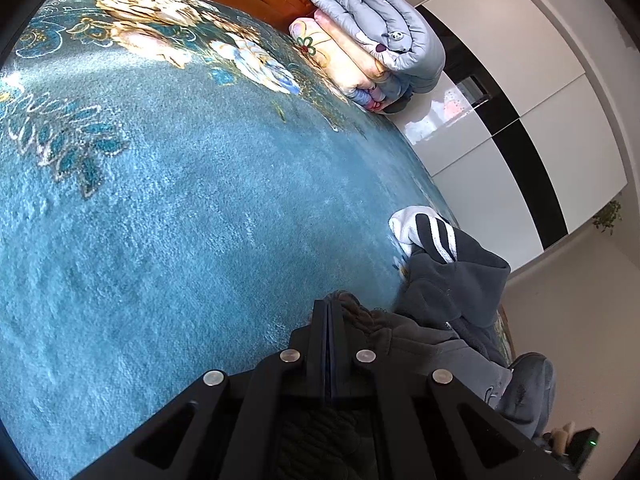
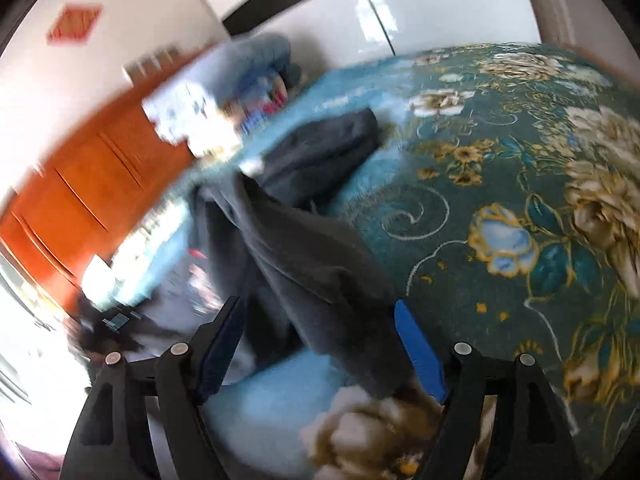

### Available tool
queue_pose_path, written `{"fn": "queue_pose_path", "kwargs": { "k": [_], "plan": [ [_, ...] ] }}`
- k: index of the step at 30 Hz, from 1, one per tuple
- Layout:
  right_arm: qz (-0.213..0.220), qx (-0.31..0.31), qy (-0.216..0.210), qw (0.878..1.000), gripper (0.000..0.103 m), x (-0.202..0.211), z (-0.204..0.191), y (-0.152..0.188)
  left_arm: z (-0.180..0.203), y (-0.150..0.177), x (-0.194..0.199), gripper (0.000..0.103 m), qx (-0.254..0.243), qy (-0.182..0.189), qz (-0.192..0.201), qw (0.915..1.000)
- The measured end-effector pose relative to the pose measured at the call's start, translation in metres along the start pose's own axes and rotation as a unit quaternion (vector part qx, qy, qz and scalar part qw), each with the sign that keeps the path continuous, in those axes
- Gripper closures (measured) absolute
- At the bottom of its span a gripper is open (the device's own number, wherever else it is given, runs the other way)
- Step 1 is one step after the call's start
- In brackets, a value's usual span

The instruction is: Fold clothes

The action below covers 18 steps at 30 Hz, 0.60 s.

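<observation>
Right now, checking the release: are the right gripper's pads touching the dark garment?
Cannot tell. In the right wrist view the right gripper stands open around the dark garment, but blur hides any gap.

Bed spread with a plush teal blanket (image 1: 180,208) bordered with gold, white and blue flowers, a stack of folded quilts (image 1: 372,36), grey-blue on top, lay at its far edge, a dark grey fleece hooded garment (image 1: 452,292) with a white striped part lay crumpled near the side edge
</observation>
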State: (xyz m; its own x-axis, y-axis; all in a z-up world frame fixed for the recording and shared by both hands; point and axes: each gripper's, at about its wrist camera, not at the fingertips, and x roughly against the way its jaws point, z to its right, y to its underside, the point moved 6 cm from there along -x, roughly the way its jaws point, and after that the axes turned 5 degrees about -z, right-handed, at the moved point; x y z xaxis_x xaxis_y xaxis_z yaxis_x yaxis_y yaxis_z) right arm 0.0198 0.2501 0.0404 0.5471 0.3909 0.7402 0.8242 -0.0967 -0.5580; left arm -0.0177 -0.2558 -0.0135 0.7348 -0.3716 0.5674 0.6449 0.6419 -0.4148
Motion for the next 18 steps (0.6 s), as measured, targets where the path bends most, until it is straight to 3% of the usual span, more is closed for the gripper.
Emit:
{"fn": "queue_pose_path", "kwargs": {
  "k": [1, 2, 3, 4, 7, 9, 12, 15, 18],
  "plan": [
    [-0.014, -0.004, 0.021, 1.000, 0.034, -0.010, 0.004, 0.002, 0.000, 0.000, 0.000, 0.102, 0.000, 0.000, 0.000, 1.0000],
    [-0.025, -0.021, 0.033, 0.999, 0.050, -0.018, 0.011, 0.003, 0.000, 0.000, 0.000, 0.102, 0.000, 0.000, 0.000, 1.0000],
    [-0.036, -0.041, 0.040, 0.998, 0.085, -0.024, 0.018, 0.004, 0.000, 0.000, 0.000, 0.102, 0.001, 0.000, 0.000, 1.0000],
    [-0.032, -0.063, 0.040, 0.997, 0.090, -0.018, 0.025, 0.003, 0.000, 0.000, 0.000, 0.102, 0.001, 0.000, 0.000, 1.0000],
    [0.009, -0.088, 0.056, 0.994, 0.090, 0.031, 0.045, -0.010, 0.001, 0.000, 0.000, 0.102, -0.002, -0.002, 0.001, 1.0000],
    [0.039, -0.075, 0.093, 0.992, 0.090, 0.085, 0.061, -0.027, 0.001, 0.000, 0.000, 0.102, -0.004, -0.004, 0.001, 1.0000],
    [0.051, -0.059, 0.152, 0.985, 0.090, 0.145, 0.088, -0.051, 0.002, 0.000, -0.001, 0.102, -0.007, -0.007, -0.002, 0.9999],
    [0.001, -0.063, 0.200, 0.978, 0.090, 0.151, 0.121, -0.064, 0.001, 0.000, -0.005, 0.101, -0.008, -0.012, -0.008, 0.9999],
    [-0.060, -0.065, 0.241, 0.967, 0.090, 0.109, 0.154, -0.064, -0.001, 0.001, -0.009, 0.101, -0.006, -0.026, -0.014, 0.9995]
  ]
}}
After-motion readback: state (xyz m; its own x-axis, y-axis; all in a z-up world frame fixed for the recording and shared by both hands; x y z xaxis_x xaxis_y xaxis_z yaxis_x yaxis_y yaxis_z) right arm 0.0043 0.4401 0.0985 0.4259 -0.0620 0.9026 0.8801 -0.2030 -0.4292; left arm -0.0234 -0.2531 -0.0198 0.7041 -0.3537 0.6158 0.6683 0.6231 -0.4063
